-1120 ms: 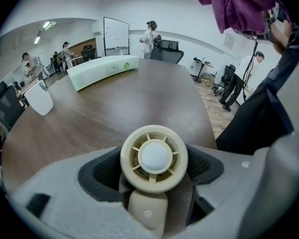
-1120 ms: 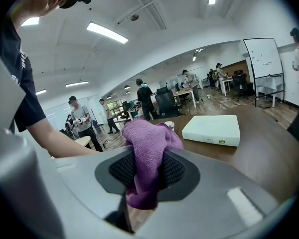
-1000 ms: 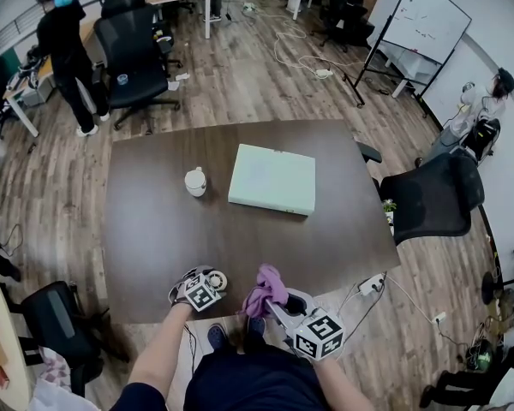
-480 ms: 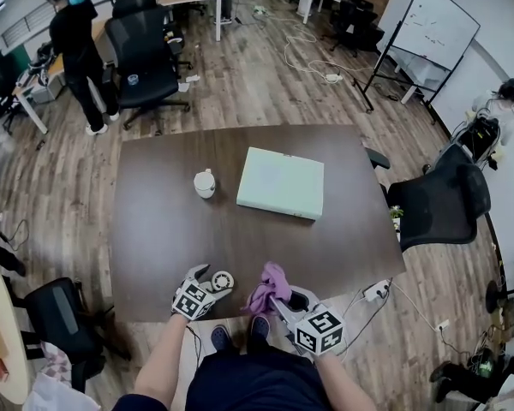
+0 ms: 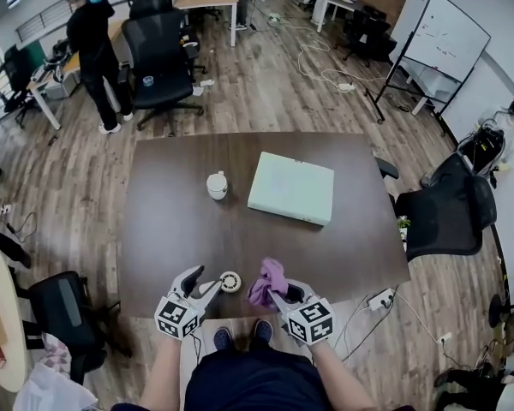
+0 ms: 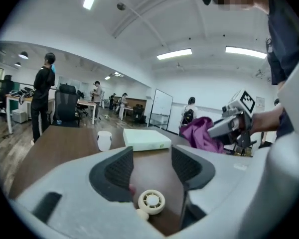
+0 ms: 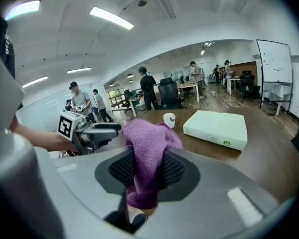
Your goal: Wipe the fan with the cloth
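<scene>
Your right claw (image 7: 147,169) clamps the cloth (image 7: 148,136) while your left claw (image 6: 152,166), jaws apart and just narrowing on nothing, hangs behind the fan (image 6: 152,200), so gripping that probably comes next.

Right gripper (image 7: 148,169): we see its two dark pads (image 7: 122,171) pressed on the cloth from either side.
Cloth (image 7: 148,136): purple, bunched above the jaws, with a fold hanging below them.
Table (image 7: 274,153): dark brown, stretching ahead of us.
Box (image 7: 217,127): flat, pale green, lying on the table at right.
Cup (image 7: 169,119): white, standing left of the box, apart from it.
Background: we make out standing people (image 7: 148,88) and a whiteboard (image 7: 275,66) at far right.
</scene>
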Demonstrator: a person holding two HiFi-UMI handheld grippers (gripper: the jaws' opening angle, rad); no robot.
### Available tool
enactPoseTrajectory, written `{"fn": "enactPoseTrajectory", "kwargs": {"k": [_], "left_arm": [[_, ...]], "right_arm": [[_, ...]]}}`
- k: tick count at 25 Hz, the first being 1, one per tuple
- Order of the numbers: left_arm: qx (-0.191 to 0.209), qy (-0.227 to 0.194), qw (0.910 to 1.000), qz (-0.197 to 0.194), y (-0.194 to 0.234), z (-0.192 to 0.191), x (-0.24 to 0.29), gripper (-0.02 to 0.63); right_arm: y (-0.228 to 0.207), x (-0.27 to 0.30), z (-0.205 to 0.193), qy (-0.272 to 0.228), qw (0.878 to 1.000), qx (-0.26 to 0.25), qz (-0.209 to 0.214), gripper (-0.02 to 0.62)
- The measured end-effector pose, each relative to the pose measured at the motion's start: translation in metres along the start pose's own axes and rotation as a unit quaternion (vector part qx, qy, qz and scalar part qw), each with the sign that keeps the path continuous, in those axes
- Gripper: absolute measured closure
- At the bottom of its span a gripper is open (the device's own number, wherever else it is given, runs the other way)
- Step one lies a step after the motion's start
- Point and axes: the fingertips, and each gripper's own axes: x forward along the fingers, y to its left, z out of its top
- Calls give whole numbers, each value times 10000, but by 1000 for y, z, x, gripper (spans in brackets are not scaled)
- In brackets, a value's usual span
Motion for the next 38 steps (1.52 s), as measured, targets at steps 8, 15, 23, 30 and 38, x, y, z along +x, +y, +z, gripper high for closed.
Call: {"fn": "enactPoseTrajectory", "kwargs": {"k": [8, 15, 23, 30, 38], "left_arm": [[-80, -390, 9975, 590, 2, 12, -47, 611], [-186, -614, 9949, 775, -7, 24, -70, 611], [165, -854, 9918, 936, -14, 52, -90, 611], [57, -901, 9900, 1085, -14, 52, -97, 611], [-33, -847, 9907, 1067, -13, 47, -100, 611]], "right_arm": [[-7, 31, -27, 365, 9992, -131, -32, 485], [-22, 61, -64, 899, 9956, -213, -121, 485], [-39, 110, -130, 1854, 9807, -565, -241, 485], [-49, 123, -153, 2075, 9767, -434, -331, 485], [-56, 129, -155, 2050, 9773, -350, -392, 488]]}}
